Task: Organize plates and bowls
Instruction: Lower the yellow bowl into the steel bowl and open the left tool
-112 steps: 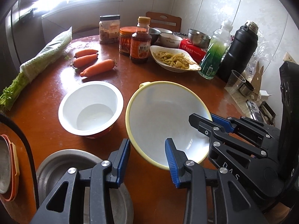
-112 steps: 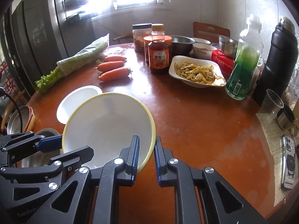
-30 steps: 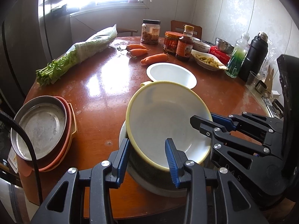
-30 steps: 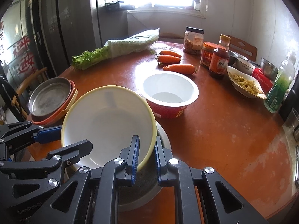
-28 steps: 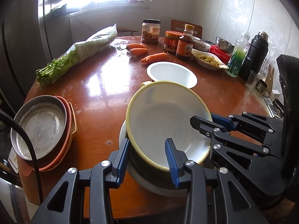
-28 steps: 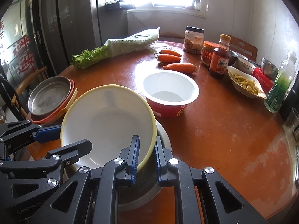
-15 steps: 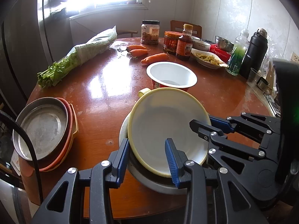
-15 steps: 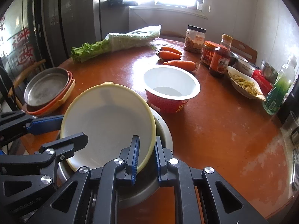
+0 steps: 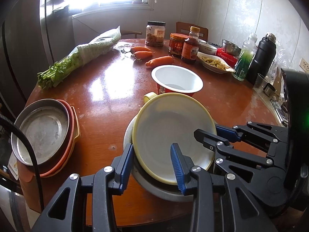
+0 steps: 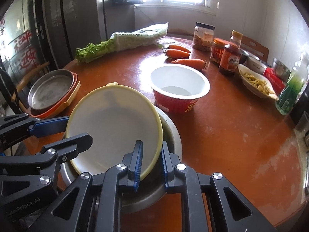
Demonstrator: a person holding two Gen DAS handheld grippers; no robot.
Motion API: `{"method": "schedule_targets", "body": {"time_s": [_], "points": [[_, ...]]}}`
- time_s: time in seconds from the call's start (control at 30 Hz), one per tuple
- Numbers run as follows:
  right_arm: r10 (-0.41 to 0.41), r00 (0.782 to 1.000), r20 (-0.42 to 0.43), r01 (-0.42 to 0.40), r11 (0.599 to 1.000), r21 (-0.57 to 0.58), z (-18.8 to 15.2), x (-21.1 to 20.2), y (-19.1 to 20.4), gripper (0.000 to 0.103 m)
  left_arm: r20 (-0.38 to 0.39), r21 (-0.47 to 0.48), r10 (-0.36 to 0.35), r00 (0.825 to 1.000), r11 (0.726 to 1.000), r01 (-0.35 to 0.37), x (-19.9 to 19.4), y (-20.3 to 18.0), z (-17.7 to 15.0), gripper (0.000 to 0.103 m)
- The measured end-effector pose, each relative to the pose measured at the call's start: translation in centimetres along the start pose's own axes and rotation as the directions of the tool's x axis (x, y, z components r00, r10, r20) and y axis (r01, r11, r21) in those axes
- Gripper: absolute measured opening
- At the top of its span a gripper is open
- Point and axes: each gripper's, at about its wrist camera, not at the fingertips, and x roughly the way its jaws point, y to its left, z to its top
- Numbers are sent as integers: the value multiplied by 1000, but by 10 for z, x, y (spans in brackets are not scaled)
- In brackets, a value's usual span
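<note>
A yellow-rimmed white bowl (image 9: 173, 131) sits tilted inside a metal bowl (image 9: 166, 191) near the table's front edge. In the right wrist view the yellow-rimmed bowl (image 10: 114, 127) rests in the metal bowl (image 10: 170, 135). My right gripper (image 10: 151, 160) has its jaws slightly parted astride the yellow bowl's near rim. My left gripper (image 9: 152, 166) is open and straddles the bowl's near-left rim. A red paper bowl (image 9: 176, 81) stands just behind. A stack of metal and orange plates (image 9: 44, 133) lies at the left.
Carrots (image 9: 160, 60), a bag of celery (image 9: 83, 56), jars and a sauce bottle (image 9: 191, 48), a dish of food (image 9: 216, 63), a green bottle (image 9: 245, 61) and a black flask (image 9: 260, 58) fill the table's far side.
The yellow-rimmed bowl came down into the metal bowl and now leans there. The right gripper's jaws have parted a little on its rim.
</note>
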Motion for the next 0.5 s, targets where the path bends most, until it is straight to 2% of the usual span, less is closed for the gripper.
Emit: {"method": "schedule_targets", "body": {"time_s": [0.17, 0.5], "points": [[13, 1000, 11, -13, 1000, 8, 1, -4, 0, 31, 6, 6, -11, 1000, 1000, 11, -2, 0, 2, 41], [38, 999, 33, -39, 998, 39, 3, -14, -8, 38, 24, -14, -14, 1000, 1000, 15, -8, 3, 5, 49]]}}
